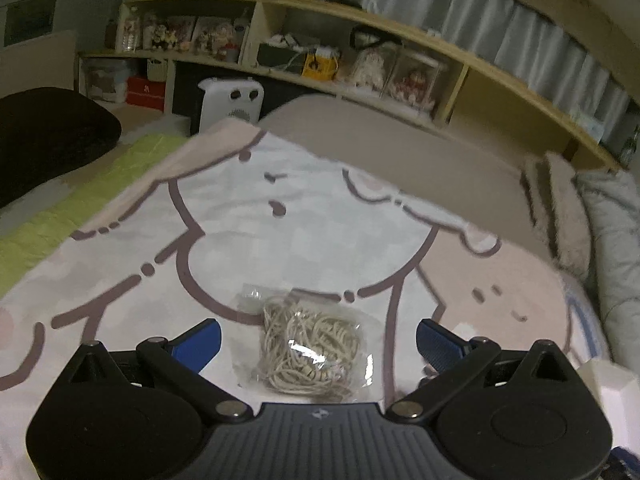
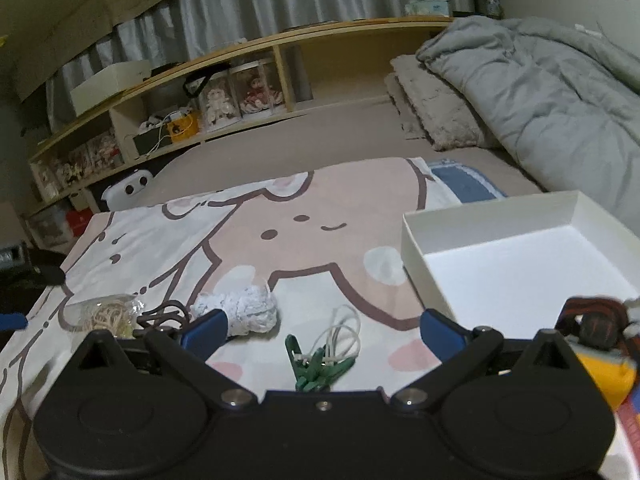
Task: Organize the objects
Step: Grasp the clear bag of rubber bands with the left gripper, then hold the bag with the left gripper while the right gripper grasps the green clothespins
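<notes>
A clear bag of beige rubber bands (image 1: pixel 312 354) lies on the cartoon blanket (image 1: pixel 248 240), between the blue fingers of my left gripper (image 1: pixel 318 338), which is open around it without touching. My right gripper (image 2: pixel 324 332) is open and empty above green clothes pegs (image 2: pixel 318 368) tied with a white cord (image 2: pixel 340 338). The rubber band bag (image 2: pixel 102 316) also shows at the left in the right wrist view, with a dark cord (image 2: pixel 164 316) and a crumpled white cloth (image 2: pixel 244 312) beside it. A white open box (image 2: pixel 516 264) stands to the right.
A wooden shelf (image 1: pixel 360 60) with dolls and boxes runs along the back. A grey duvet (image 2: pixel 540 88) and fluffy pillows (image 2: pixel 436 112) lie at the far right. Colourful items (image 2: pixel 600 340) sit by the box's near corner. A white heater (image 1: pixel 230 104) stands beyond the bed.
</notes>
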A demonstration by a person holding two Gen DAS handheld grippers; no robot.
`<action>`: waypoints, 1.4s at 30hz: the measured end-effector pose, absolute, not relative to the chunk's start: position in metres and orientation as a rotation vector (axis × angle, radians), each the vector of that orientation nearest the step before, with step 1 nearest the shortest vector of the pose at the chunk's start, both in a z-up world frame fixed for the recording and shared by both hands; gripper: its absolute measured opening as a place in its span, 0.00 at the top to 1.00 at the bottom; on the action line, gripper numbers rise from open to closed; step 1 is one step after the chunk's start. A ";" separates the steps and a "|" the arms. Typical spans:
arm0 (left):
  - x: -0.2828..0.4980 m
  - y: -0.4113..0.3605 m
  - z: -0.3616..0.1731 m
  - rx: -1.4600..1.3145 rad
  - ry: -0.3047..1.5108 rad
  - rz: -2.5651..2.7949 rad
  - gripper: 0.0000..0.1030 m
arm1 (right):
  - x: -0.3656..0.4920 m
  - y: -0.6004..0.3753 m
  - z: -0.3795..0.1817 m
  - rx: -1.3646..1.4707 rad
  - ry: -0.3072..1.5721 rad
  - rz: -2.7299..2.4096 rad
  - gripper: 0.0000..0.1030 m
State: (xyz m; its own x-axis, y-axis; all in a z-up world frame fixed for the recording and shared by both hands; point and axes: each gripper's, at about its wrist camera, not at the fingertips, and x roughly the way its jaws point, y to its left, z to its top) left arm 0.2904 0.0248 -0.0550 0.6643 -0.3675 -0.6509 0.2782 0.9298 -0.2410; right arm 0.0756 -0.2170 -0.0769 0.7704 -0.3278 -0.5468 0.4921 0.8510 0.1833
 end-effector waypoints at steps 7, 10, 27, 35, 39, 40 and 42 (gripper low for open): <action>0.302 0.002 -0.082 -0.033 0.807 -0.378 0.00 | 0.082 -0.218 -0.099 0.282 0.531 -0.485 0.00; 0.304 -0.006 -0.090 -0.005 0.811 -0.372 0.00 | 0.083 -0.221 -0.108 0.274 0.540 -0.487 0.11; 0.318 -0.020 -0.121 0.107 0.829 -0.336 0.01 | 0.096 -0.203 -0.121 0.108 0.587 -0.322 0.79; 0.317 -0.010 -0.117 0.074 0.843 -0.354 0.17 | 0.092 -0.198 -0.111 0.118 0.604 -0.266 0.90; 0.308 -0.003 -0.112 0.058 0.867 -0.367 0.20 | 0.087 -0.196 -0.100 0.128 0.607 -0.257 0.90; 0.305 -0.001 -0.111 0.060 0.876 -0.370 0.20 | 0.084 -0.195 -0.097 0.135 0.607 -0.255 0.90; 0.298 0.003 -0.109 0.062 0.893 -0.377 0.21 | 0.079 -0.196 -0.091 0.153 0.607 -0.250 0.90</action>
